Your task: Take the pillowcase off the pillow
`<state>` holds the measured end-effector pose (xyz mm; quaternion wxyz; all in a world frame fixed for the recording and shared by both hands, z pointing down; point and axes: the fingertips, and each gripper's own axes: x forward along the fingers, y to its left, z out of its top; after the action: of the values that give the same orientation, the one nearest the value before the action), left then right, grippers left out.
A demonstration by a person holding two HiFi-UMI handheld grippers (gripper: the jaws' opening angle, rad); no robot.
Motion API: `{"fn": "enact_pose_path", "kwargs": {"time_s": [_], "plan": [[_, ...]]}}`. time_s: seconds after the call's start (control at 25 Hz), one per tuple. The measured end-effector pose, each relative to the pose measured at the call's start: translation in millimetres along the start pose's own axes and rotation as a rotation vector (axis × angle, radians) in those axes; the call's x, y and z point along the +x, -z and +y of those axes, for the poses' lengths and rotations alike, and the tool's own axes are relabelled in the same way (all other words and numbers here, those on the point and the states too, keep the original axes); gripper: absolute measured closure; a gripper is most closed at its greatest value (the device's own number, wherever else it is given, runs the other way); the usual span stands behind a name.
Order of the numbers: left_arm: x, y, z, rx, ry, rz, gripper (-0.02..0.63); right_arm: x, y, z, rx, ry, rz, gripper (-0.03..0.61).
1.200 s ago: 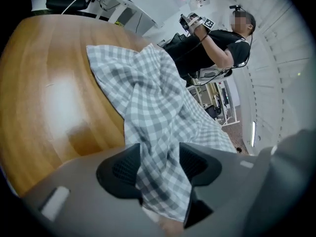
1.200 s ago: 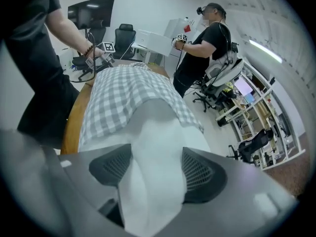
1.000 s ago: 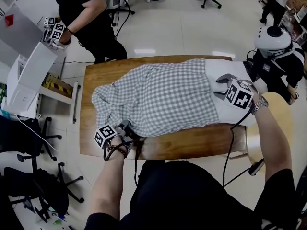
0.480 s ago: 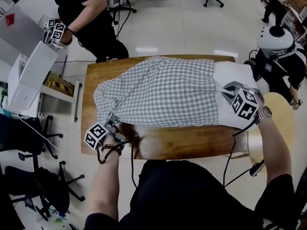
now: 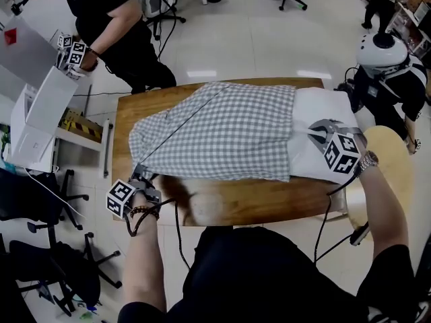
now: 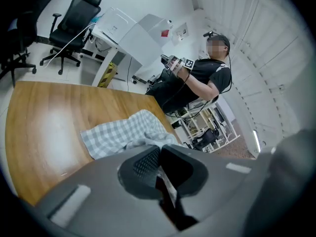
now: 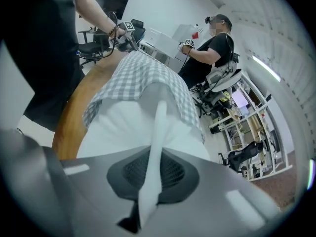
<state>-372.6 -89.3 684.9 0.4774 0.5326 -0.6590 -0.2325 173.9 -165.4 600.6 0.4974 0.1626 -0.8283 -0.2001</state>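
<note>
Pillowcase (image 5: 222, 130) lay stretched across the table (image 5: 256, 204), its near-left corner pinched in the left claw (image 5: 139, 177); the right claw (image 5: 316, 132) gripped a fold of the white pillow (image 5: 311, 106).

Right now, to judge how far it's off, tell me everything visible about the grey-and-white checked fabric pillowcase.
The grey-and-white checked fabric pillowcase lies rumpled across the wooden table, covering most of the white pillow, whose bare end sticks out of its open mouth. The left gripper pinches its opposite corner, with a taut crease running from it. The right gripper clamps the pillow, not the case.
</note>
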Motion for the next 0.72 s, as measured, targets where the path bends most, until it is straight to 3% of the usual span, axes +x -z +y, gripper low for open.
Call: {"fn": "enact_pose_path", "kwargs": {"time_s": [0.32, 0.72], "plan": [[-22.4, -23.4, 8.0, -0.043, -0.013, -0.088, 0.609, -20.3, 6.5, 6.7, -0.030, -0.021, -0.057, 0.566], [-42.8, -47.2, 18.0, -0.030, -0.047, -0.145, 0.609, -29.4, 13.6, 13.4, -0.028, -0.040, -0.078, 0.565]]}}
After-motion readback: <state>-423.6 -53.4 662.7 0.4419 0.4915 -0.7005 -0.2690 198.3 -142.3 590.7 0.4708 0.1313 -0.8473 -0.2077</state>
